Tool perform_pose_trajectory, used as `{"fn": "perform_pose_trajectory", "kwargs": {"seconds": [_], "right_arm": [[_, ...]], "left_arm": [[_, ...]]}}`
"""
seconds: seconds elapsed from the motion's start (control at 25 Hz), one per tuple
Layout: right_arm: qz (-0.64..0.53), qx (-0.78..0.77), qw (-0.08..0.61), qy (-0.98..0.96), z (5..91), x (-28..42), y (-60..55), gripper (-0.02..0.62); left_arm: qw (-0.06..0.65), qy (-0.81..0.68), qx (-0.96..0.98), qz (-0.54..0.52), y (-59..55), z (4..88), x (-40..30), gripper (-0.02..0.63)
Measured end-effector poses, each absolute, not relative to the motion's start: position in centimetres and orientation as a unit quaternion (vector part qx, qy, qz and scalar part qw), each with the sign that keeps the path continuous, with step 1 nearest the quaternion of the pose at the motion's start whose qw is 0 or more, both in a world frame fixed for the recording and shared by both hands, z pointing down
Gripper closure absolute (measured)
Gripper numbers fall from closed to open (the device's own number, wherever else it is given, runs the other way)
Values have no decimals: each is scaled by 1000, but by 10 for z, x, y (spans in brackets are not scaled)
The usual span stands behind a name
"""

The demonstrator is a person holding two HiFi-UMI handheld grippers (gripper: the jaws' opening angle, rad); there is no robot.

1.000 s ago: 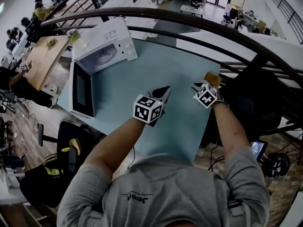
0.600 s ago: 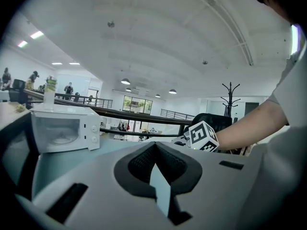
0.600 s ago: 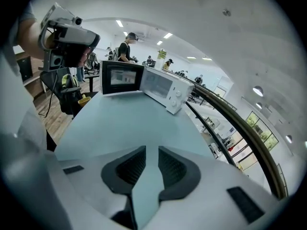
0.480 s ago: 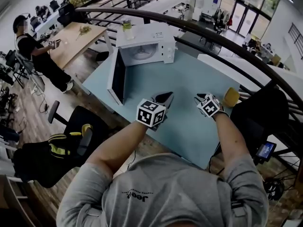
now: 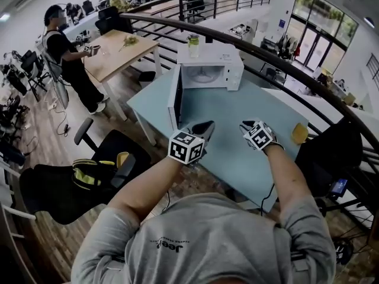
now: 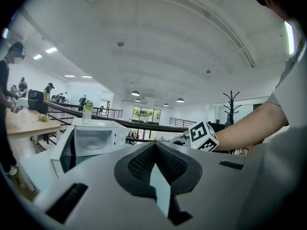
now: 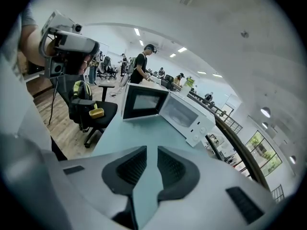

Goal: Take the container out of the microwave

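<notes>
Container (image 5: 205, 76): pale shape inside the open microwave (image 5: 230, 59); likely light, rigid, maybe slippery, so grip its rim.
Left gripper (image 5: 204, 128): pressed together, empty, well short of the microwave.
Right gripper (image 5: 244, 125): spread, just been closing, empty.

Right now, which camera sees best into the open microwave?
The left gripper view: it faces the microwave cavity head-on, with a pale shape inside. The head view looks steeply down at it; the right gripper view sees it obliquely, beside its open door.
</notes>
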State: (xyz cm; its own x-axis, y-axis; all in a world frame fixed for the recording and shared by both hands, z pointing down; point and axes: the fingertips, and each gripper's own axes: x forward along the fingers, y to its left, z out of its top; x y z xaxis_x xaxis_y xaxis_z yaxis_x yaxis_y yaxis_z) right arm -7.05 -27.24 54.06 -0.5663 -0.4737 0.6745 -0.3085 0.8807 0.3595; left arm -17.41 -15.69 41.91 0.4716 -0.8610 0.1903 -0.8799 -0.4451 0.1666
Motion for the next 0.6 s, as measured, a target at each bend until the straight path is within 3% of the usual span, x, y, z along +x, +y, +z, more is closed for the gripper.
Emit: {"fn": "perform_pose_trajectory", "kwargs": {"seconds": [0.6], "right_arm": [[6, 231, 277, -933, 482, -115, -175, 546]], "left_arm": [[97, -535, 839, 23, -63, 404, -241, 600]]}}
